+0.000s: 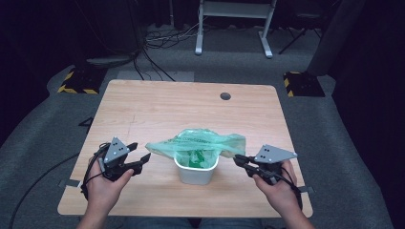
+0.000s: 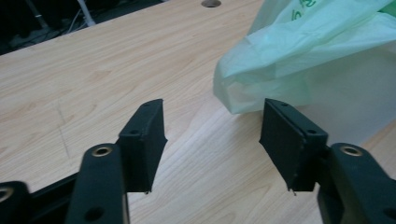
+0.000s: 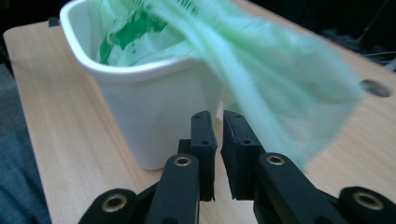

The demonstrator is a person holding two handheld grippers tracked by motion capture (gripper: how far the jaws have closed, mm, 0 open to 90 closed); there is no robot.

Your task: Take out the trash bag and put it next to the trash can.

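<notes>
A small white bin stands at the table's front middle. A pale green plastic bag is stuffed into it and spills over the rim to both sides. My left gripper stands open just left of the bag's corner. In the left gripper view, its jaws are wide apart over bare wood, with the bag ahead to the right. My right gripper sits to the right of the bin. Its jaws are nearly together with nothing between them, close in front of the bin and the hanging bag.
The wooden table has a round cable hole near its far edge. Beyond it on the grey carpet are a white desk frame, cables and yellow-black striped floor blocks. A person's hands hold both grippers at the near edge.
</notes>
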